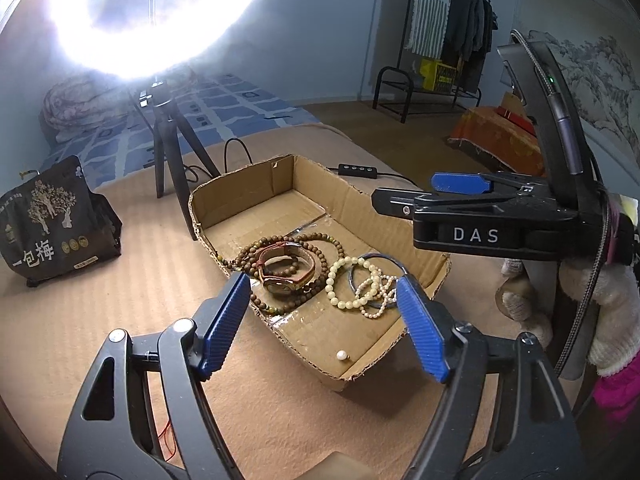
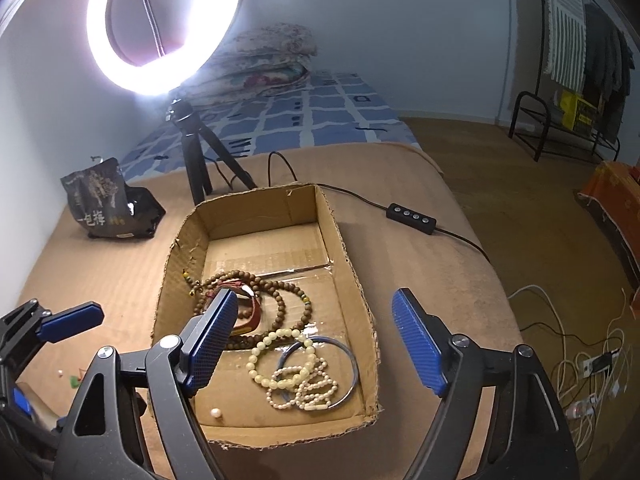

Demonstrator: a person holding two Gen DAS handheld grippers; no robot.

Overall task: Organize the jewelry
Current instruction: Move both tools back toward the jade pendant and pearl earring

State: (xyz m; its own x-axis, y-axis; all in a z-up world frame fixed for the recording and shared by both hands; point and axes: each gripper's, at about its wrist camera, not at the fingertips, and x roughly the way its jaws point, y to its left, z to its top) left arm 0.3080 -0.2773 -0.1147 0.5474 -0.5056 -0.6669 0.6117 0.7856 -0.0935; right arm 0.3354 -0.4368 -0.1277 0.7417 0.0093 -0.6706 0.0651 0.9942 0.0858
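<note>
A: In the left wrist view, what lies in the shallow brown cardboard box (image 1: pixel 280 184)?

B: One long string of brown wooden beads (image 1: pixel 316 240); one brown leather-strap watch (image 1: pixel 286 268) coiled on it; one cream chunky-bead bracelet (image 1: pixel 344 282); one thin blue bangle (image 1: pixel 354 276); one small-pearl strand (image 1: pixel 378 294), how many loops I cannot tell; one loose white pearl (image 1: pixel 341 356) near the front wall; the back half of the floor is bare.

A: And the left gripper (image 1: pixel 322 328)?

B: Jaws spread wide over the near rim, grasping nothing; the right gripper (image 1: pixel 436 194) hovers beyond the right wall, fingers apart.

A: The right wrist view?

B: Same box (image 2: pixel 340 248); beads (image 2: pixel 280 304), watch (image 2: pixel 250 316), cream bracelet (image 2: pixel 276 340), bangle (image 2: pixel 344 354), pearl strand (image 2: pixel 308 392) bunched at the near end; pearl (image 2: pixel 216 414) by the front-left corner; right gripper (image 2: pixel 312 344) released, its right finger outside the right wall; left gripper (image 2: pixel 66 322) beside the left wall.
</note>
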